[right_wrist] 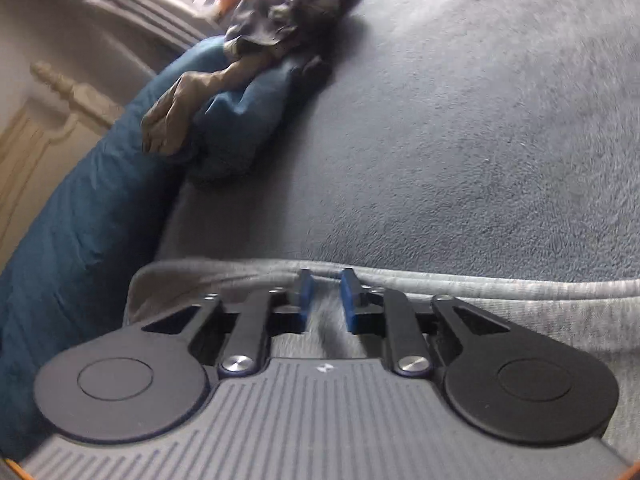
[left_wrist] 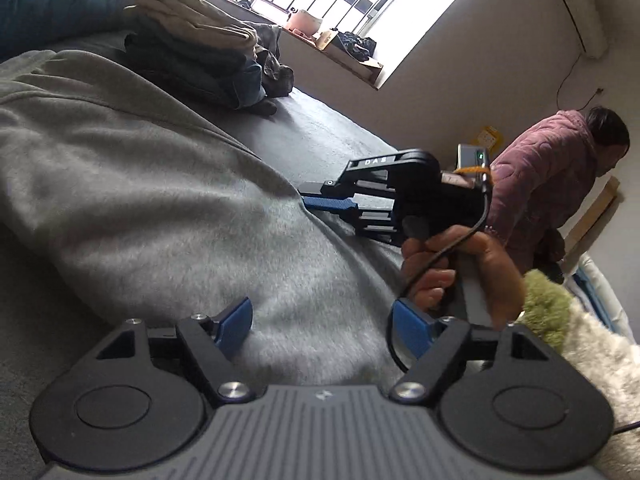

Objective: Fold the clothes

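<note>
A grey fleece garment (left_wrist: 160, 184) lies spread on the dark grey bed cover (left_wrist: 320, 136). My left gripper (left_wrist: 324, 328) is open, its blue pads wide apart just above the grey cloth. My right gripper (left_wrist: 316, 198) shows in the left wrist view, held by a hand, its blue fingers at the garment's far edge. In the right wrist view the right gripper (right_wrist: 326, 292) has its pads narrowly apart with a fold of the grey garment (right_wrist: 500, 312) between them, near its hem.
A stack of folded clothes (left_wrist: 192, 52) sits on the bed further back, also seen in the right wrist view (right_wrist: 280, 12). A blue pillow (right_wrist: 100, 200) lies along the headboard. A person in a pink jacket (left_wrist: 548, 176) stands beside the bed. A window ledge (left_wrist: 340, 52) holds small items.
</note>
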A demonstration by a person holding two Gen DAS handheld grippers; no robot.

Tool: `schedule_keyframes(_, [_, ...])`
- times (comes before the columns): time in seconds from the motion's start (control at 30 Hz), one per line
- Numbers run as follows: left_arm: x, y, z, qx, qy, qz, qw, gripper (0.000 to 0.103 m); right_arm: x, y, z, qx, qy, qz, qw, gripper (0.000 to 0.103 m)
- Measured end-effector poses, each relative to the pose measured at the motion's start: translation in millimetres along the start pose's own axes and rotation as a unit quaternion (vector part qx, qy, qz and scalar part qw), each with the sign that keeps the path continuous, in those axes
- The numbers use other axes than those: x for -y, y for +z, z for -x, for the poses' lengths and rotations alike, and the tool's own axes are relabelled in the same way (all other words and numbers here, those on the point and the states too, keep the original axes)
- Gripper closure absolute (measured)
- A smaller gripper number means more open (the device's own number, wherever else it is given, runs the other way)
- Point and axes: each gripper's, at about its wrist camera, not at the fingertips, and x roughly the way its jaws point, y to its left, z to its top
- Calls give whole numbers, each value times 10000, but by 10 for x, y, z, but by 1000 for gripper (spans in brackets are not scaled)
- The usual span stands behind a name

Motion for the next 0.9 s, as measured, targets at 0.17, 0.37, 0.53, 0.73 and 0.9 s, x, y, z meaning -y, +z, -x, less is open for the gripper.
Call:
schedule_keyframes(0.17, [-411, 268, 512, 841, 282, 731, 9934, 6, 42, -32, 453, 482, 467, -283, 9973, 86])
schedule_keyframes(0.37, [-1344, 602, 741, 1627, 1507, 2453, 9437, 2, 263, -379, 988, 448, 489, -400, 9970, 79])
schedule_keyframes(0.53, [-1946, 722, 678, 1705, 1670, 3380, 9104, 3, 406, -693, 1274, 425, 292, -319, 9982, 79])
schedule_keyframes(0.73, [-2077, 882, 533, 1589, 1563, 3320, 9166, 28, 533, -984, 1537, 405, 52, -138, 9991, 79])
schedule_keyframes(0.9, [-1893, 940, 488, 1593, 2222, 3054, 9121, 62, 643, -1153, 1696, 535, -98, -125, 9984, 79])
